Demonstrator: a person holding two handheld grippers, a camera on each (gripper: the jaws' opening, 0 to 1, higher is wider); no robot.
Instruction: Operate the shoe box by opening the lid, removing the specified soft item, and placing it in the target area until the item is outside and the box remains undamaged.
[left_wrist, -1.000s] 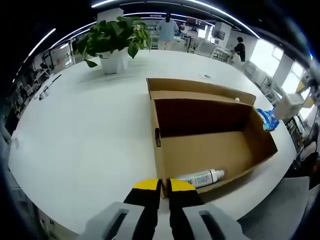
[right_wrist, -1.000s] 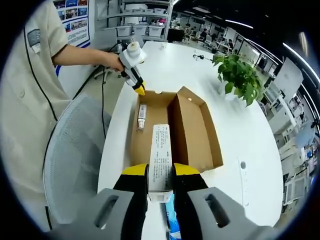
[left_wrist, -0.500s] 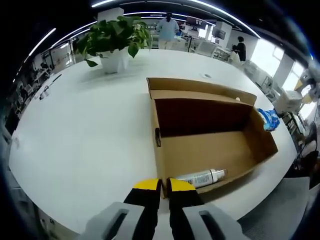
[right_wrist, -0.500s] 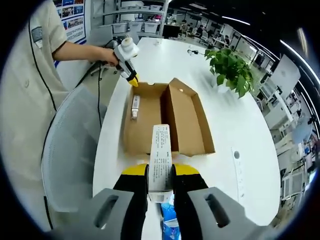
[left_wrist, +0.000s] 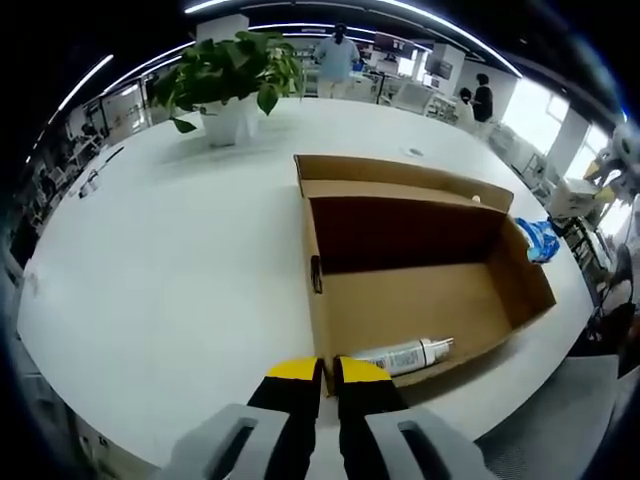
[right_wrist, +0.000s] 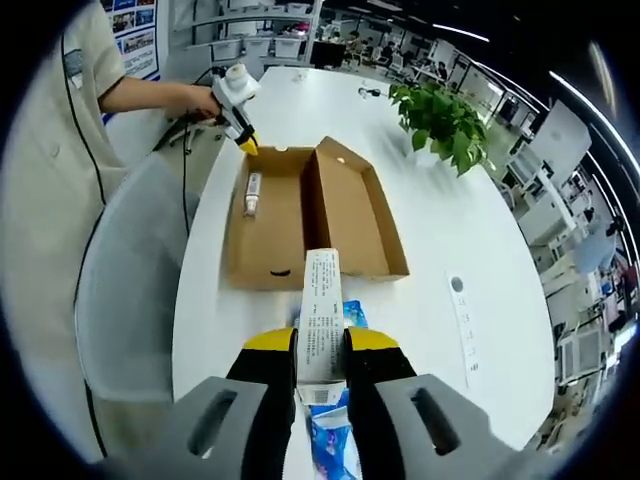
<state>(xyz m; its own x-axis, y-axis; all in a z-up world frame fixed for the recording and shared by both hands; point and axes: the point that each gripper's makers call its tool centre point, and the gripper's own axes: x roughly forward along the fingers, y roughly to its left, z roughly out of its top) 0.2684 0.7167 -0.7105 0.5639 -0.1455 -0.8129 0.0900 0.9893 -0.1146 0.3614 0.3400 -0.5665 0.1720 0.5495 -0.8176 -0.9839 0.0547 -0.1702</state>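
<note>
The brown cardboard shoe box (left_wrist: 420, 300) lies open on the white table, its lid (left_wrist: 400, 172) folded flat on the far side. A white tube (left_wrist: 400, 355) rests in its near corner. My left gripper (left_wrist: 328, 372) is shut on the box's near end wall. In the right gripper view the box (right_wrist: 270, 225) and the tube (right_wrist: 251, 193) lie farther off, with the left gripper (right_wrist: 245, 145) at the box's far corner. My right gripper (right_wrist: 321, 345) is shut on a soft blue-and-white pack (right_wrist: 320, 300), held past the box's end. The pack (left_wrist: 540, 238) also appears beyond the box's right end.
A potted plant (left_wrist: 225, 75) stands at the back of the round table (left_wrist: 150, 260). A person in a beige shirt (right_wrist: 50, 120) holds the left gripper. A grey mesh chair (right_wrist: 120, 300) sits at the table edge. People stand in the office behind.
My right gripper has pulled back from the box with the pack, so the box looks smaller and farther away. The left gripper and the box have stayed put.
</note>
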